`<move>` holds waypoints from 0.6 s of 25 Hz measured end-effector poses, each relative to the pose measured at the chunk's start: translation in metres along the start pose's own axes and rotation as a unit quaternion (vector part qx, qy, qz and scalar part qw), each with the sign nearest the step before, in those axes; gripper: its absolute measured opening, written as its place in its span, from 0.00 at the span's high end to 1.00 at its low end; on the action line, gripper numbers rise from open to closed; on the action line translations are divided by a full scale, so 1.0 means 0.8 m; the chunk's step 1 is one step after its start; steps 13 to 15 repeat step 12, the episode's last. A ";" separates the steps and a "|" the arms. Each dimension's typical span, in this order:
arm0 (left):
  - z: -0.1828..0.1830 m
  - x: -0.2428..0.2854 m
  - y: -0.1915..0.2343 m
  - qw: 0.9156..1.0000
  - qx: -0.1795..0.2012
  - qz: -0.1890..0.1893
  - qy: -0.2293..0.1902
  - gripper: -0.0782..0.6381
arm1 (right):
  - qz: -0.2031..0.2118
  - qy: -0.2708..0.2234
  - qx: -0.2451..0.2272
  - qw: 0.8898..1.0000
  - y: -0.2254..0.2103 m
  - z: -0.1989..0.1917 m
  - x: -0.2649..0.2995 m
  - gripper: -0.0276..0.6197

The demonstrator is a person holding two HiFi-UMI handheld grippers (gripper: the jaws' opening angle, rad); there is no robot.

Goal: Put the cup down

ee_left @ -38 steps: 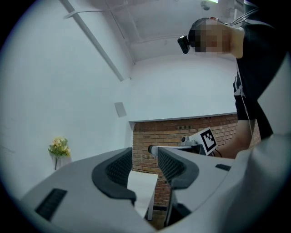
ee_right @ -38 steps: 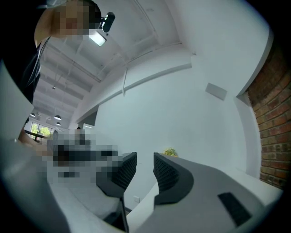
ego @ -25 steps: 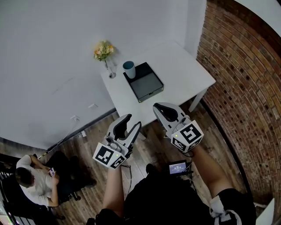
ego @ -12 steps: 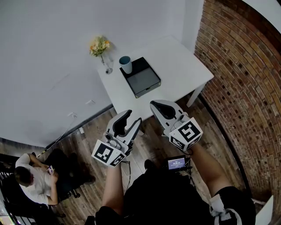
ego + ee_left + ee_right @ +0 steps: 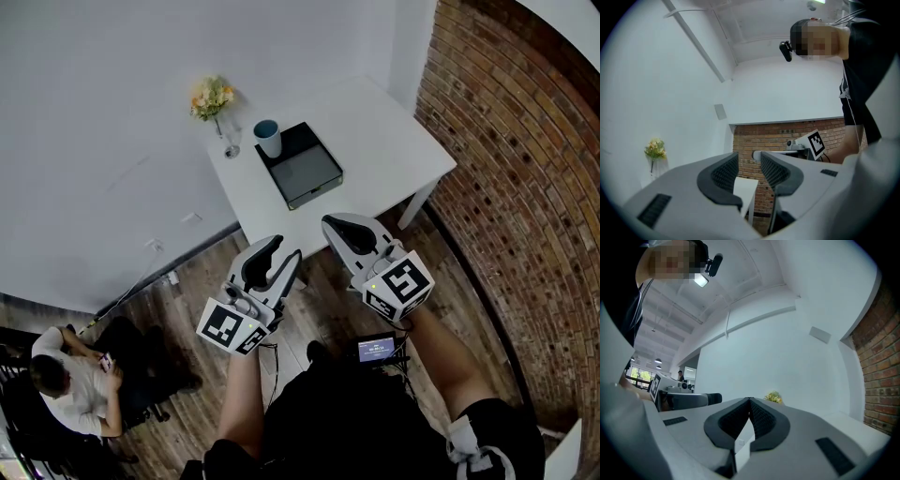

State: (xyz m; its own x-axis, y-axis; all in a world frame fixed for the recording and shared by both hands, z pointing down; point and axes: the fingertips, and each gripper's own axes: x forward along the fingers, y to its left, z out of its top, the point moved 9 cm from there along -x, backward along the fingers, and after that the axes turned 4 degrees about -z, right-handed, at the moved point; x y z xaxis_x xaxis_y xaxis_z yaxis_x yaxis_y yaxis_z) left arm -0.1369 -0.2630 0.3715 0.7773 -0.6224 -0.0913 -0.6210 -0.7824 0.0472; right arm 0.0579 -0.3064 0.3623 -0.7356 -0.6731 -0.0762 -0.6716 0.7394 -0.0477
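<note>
I see the cup (image 5: 268, 138) upright on the far left corner of the black tray (image 5: 305, 173) on the white surface (image 5: 375, 141), well apart from both grippers and straight ahead of me. My left gripper (image 5: 281, 251) lines up better with it, jaws a narrow gap apart and empty. My right gripper (image 5: 334, 228) has its jaws closed on nothing.

Head view: contents of the cup (image 5: 268, 138) can't be seen. Print on the small screen (image 5: 378, 349) is too small to read. So is the item held by the seated person (image 5: 70, 375).

Left gripper view: the white table (image 5: 744, 192) shows only as a corner between the jaws.

Right gripper view: the flowers (image 5: 773, 397) are partly hidden behind the jaws.
</note>
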 end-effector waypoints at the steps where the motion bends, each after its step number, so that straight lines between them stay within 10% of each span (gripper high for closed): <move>1: 0.000 0.001 0.000 1.000 0.001 0.000 0.001 0.67 | 0.000 0.000 0.000 1.000 -0.001 0.000 0.000 0.94; 15: 0.001 0.003 0.005 1.000 0.001 0.004 0.004 0.68 | -0.012 0.003 -0.004 1.000 -0.009 -0.002 0.000 0.94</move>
